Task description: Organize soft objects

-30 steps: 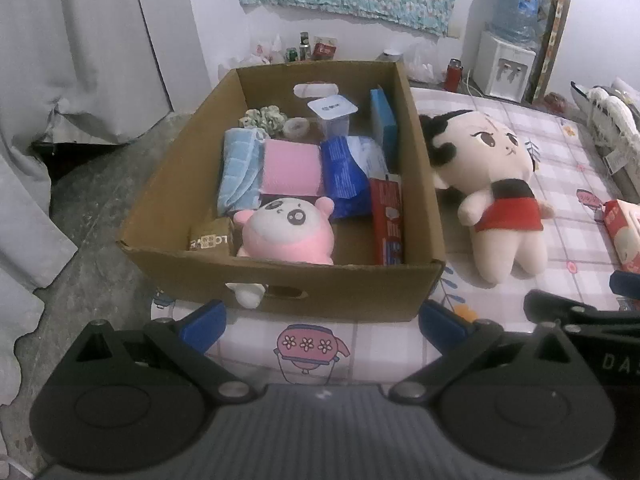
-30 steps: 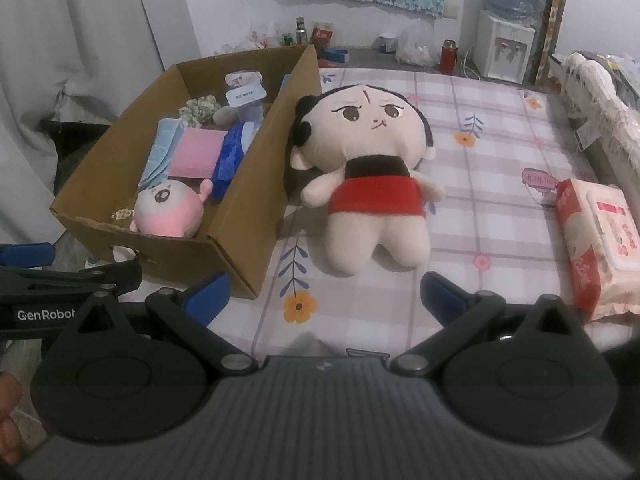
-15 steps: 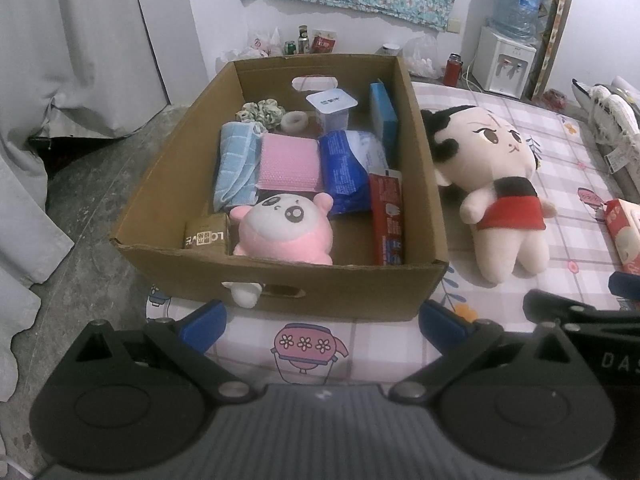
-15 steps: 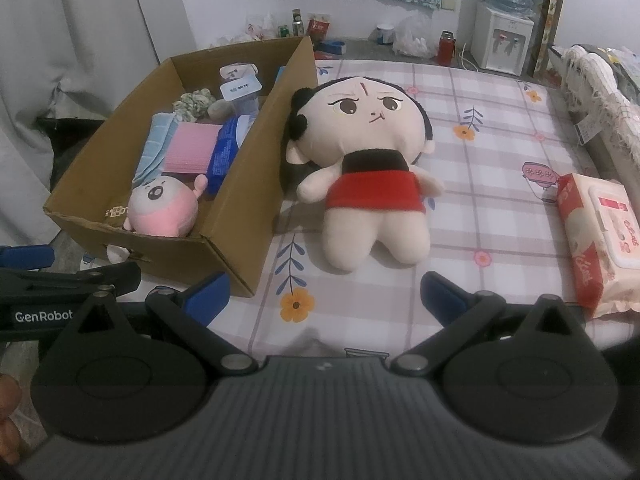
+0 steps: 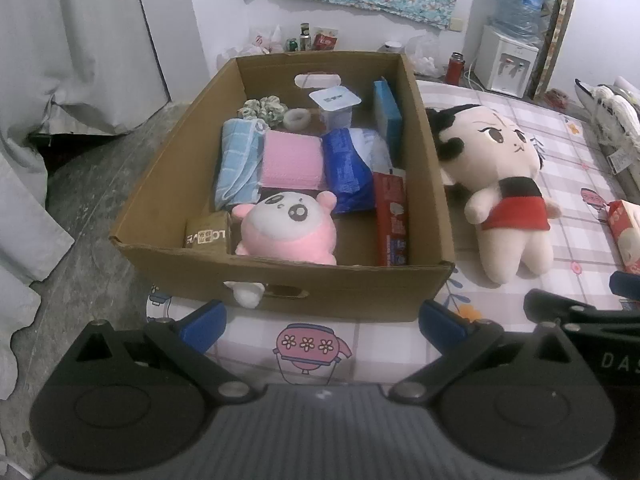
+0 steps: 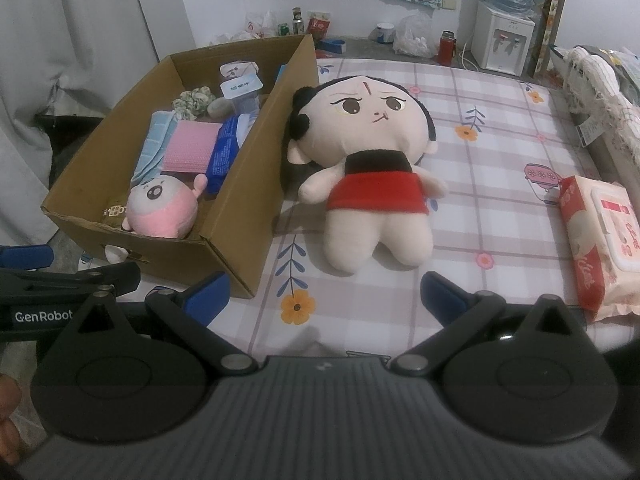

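Two sets of tongs hang wide open and empty, the left tongs (image 5: 320, 322) facing the cardboard box (image 5: 434, 184), the right tongs (image 6: 324, 294) lined up on the big doll (image 6: 370, 184). She lies face-up on the bed (image 6: 500, 160), just beside the box wall, with a wet-wipe pack (image 6: 600, 240) well off to her right. Looks like the approach step: nothing gripped yet. Inside the box the pink plush (image 5: 286, 228) already sits by the near wall. Next, I reckon, the right tongs need to drop onto her soft torso and pinch firmly.
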`<state>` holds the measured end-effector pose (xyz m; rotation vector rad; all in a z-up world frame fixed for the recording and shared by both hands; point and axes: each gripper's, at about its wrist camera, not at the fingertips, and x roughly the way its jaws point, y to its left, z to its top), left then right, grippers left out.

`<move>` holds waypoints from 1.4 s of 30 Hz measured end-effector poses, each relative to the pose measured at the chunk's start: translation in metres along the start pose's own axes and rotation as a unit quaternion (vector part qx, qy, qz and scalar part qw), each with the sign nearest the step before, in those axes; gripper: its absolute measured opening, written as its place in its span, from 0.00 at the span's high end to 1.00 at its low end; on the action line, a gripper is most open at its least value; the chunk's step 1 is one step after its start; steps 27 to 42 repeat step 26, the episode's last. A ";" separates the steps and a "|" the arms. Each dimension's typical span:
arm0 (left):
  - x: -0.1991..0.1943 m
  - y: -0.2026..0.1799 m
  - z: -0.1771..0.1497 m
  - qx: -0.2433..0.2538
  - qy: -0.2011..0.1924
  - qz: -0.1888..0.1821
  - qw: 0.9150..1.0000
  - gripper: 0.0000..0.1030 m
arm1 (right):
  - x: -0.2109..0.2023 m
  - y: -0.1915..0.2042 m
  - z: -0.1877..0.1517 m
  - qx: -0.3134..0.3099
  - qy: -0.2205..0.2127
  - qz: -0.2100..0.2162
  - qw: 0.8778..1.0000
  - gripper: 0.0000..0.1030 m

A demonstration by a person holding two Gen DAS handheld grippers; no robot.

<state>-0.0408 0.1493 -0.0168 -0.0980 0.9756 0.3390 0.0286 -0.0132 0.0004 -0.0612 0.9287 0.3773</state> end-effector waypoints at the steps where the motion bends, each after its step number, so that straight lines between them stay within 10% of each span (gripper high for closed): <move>1: 0.000 0.000 0.000 0.000 0.000 0.000 1.000 0.00 | 0.000 0.000 0.000 0.000 0.000 0.000 1.000 0.01; 42: 0.001 0.002 0.000 -0.002 0.001 0.000 1.000 0.00 | 0.002 0.003 0.001 -0.003 0.001 0.000 1.000 0.01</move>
